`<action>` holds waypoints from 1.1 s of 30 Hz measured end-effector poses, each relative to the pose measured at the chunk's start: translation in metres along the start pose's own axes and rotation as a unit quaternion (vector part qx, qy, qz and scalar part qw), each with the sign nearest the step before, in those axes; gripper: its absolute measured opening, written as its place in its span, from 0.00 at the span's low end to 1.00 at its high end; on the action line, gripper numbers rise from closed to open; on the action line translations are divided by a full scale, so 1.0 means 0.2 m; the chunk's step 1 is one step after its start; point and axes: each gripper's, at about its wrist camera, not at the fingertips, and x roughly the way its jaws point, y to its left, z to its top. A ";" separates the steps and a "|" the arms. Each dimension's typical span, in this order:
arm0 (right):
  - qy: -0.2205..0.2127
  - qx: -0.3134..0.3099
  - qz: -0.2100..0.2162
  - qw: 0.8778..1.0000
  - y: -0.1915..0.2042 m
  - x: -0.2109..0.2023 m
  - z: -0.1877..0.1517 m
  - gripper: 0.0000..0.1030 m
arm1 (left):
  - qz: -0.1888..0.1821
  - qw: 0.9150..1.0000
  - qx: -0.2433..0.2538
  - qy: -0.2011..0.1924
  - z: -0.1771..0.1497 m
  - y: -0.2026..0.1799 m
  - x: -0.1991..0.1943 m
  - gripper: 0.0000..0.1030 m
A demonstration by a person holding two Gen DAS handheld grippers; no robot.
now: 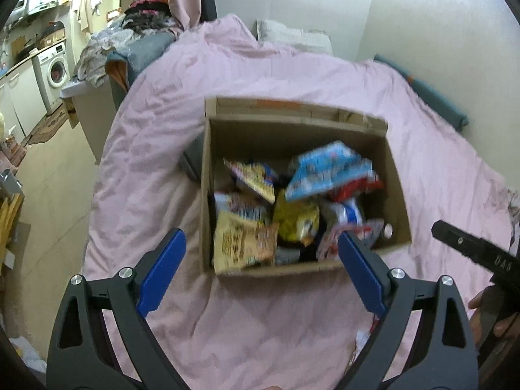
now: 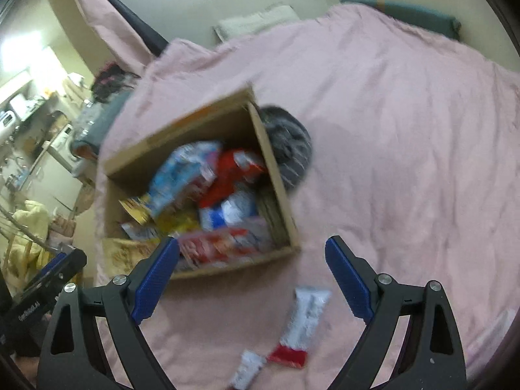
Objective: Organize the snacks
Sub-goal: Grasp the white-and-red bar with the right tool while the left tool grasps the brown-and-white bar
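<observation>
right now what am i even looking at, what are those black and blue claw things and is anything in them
Those claws are two hand-held grippers, one in each of a person's hands; no robot arm is involved. Each picture comes from a fisheye camera on one gripper, looking forward along its blue-padded fingers.

The left gripper and the right gripper both stand open and hold nothing.

Below them is a bed with a pink sheet. On it sits an open cardboard box full of snack packets, such as a light blue bag and a yellow one. Outside the box, a white and red packet and a smaller white one lie on the sheet. A dark cloth lies beside the box.
</observation>
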 end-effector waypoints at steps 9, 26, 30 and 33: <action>0.055 0.061 0.005 0.997 -0.20 0.01 -0.12 0.91 | -0.022 0.994 0.055 0.093 -0.25 -0.21 0.16 0.90; 0.097 0.067 -0.035 0.992 -0.39 0.05 -0.20 0.91 | -0.110 0.943 0.183 0.254 -0.70 -0.65 0.47 0.56; 0.106 0.063 -0.036 0.992 -0.38 0.07 -0.21 0.91 | -0.109 0.939 0.206 0.254 -0.70 -0.67 0.46 0.14; 0.121 0.056 -0.033 0.991 -0.35 0.12 -0.21 0.91 | -0.093 0.945 0.193 0.247 -0.67 -0.65 0.44 0.14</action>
